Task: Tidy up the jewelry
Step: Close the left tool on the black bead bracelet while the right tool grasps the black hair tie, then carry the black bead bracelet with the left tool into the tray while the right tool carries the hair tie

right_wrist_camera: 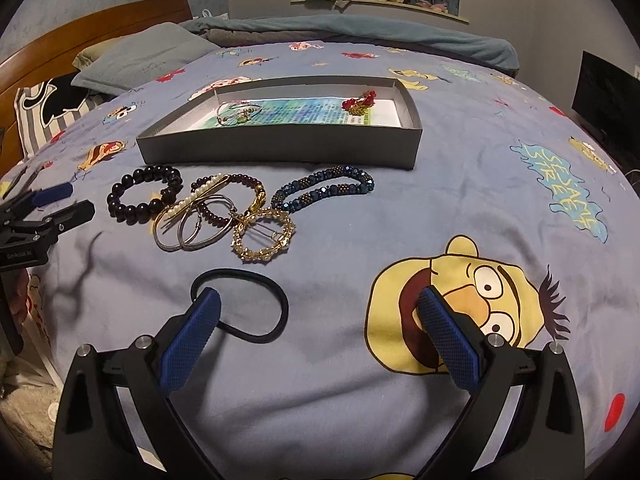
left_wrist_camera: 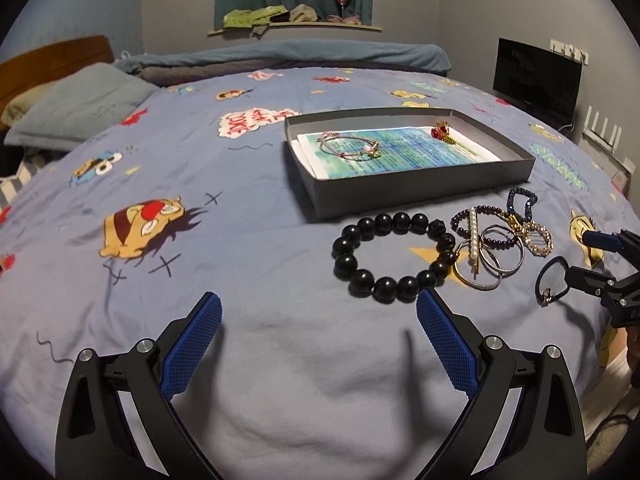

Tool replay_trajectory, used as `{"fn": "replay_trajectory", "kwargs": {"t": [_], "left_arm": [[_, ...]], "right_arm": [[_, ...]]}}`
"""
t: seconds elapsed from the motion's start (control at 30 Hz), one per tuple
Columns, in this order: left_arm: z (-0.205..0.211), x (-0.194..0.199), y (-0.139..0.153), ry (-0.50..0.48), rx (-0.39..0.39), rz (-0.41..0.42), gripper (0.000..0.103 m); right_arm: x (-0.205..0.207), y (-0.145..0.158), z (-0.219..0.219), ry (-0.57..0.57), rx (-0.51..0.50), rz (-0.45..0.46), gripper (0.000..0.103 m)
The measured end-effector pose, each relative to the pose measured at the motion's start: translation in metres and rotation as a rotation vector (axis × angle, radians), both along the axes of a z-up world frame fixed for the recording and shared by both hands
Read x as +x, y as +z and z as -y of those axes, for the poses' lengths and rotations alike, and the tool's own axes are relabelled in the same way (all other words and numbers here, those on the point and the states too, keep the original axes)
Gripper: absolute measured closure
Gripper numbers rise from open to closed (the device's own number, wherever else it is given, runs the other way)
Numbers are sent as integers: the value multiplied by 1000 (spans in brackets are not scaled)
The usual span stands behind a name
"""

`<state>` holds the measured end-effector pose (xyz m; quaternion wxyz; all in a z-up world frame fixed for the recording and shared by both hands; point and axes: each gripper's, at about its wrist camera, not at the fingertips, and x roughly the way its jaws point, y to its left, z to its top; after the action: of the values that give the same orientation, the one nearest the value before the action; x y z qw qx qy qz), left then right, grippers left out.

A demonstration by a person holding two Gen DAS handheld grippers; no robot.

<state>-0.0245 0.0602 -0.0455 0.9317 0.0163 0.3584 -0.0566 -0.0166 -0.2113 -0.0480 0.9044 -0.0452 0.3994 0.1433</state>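
Lying in a loose heap on the bedspread (right_wrist_camera: 460,168), just in front of the grey box (right_wrist_camera: 280,148), most of the jewelry is not yet sorted; only a thin pink bracelet (left_wrist_camera: 348,146) and a red-and-gold piece (left_wrist_camera: 442,132) sit inside the box on its printed paper.

The right gripper (right_wrist_camera: 320,320) hovers with its fingers spread wide and empty, the left one touching or just above the near edge of a black hair tie (right_wrist_camera: 244,304). The left gripper (left_wrist_camera: 318,320) is likewise wide open and holds nothing, poised just short of the black bead bracelet (left_wrist_camera: 394,256).

Risks, as I judge them:
- The silver hoops (right_wrist_camera: 200,220), pearl pin (right_wrist_camera: 196,196), dark purple bracelet (right_wrist_camera: 224,188) and gold ring brooch (right_wrist_camera: 262,236) overlap, so lifting one may drag or scatter its neighbours.
- The blue bead bracelet (right_wrist_camera: 324,190) touches the gold clasp and could snag.
- The bedspread is soft and wrinkled, so fingers closing low may pinch cloth along with the thin hair tie, or miss it.
- The round beads may roll out of a shallow grip.
- The box wall is low but could catch a dangling piece.

Readable writing: "SESAME STREET" on the bedspread at the right, and what looks like "ME WANT COOKIE" upside down behind the box. The paper's text is too small to read.
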Motion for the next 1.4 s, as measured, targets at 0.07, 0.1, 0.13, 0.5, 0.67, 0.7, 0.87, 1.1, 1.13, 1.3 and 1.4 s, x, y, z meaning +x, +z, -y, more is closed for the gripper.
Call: {"fn": "replay_trajectory", "kwargs": {"t": [0.07, 0.1, 0.13, 0.5, 0.67, 0.7, 0.87, 1.1, 1.13, 1.3, 1.4], "left_arm": [[1, 1, -3, -6, 9, -15, 6], [1, 3, -3, -8, 10, -19, 6], [2, 4, -4, -15, 4, -25, 6], [23, 32, 9, -56, 20, -3, 24], [23, 48, -2, -53, 23, -66, 42], [23, 50, -5, -53, 26, -80, 44], [22, 51, -13, -69, 17, -108, 56], [19, 46, -9, -85, 26, -93, 88], [17, 44, -6, -86, 21, -85, 88], [17, 33, 15, -110, 27, -24, 88], [19, 27, 33, -126, 29, 21, 88]], "right_arm": [[0, 0, 0, 1, 8, -6, 6], [-1, 0, 0, 3, 12, -8, 6], [-1, -1, 0, 9, 17, -9, 6], [0, -1, -4, 31, 3, -2, 49], [-2, -2, -9, 67, -20, -6, 67], [-3, -2, -10, 78, -26, -7, 69], [-5, -8, -15, 118, -33, -28, 87], [-6, -5, -14, 139, 4, -24, 100], [-6, -3, -13, 141, 13, -20, 100], [-9, 14, -11, 154, 30, 34, 100], [-8, 32, -8, 161, 31, 87, 100]]}}
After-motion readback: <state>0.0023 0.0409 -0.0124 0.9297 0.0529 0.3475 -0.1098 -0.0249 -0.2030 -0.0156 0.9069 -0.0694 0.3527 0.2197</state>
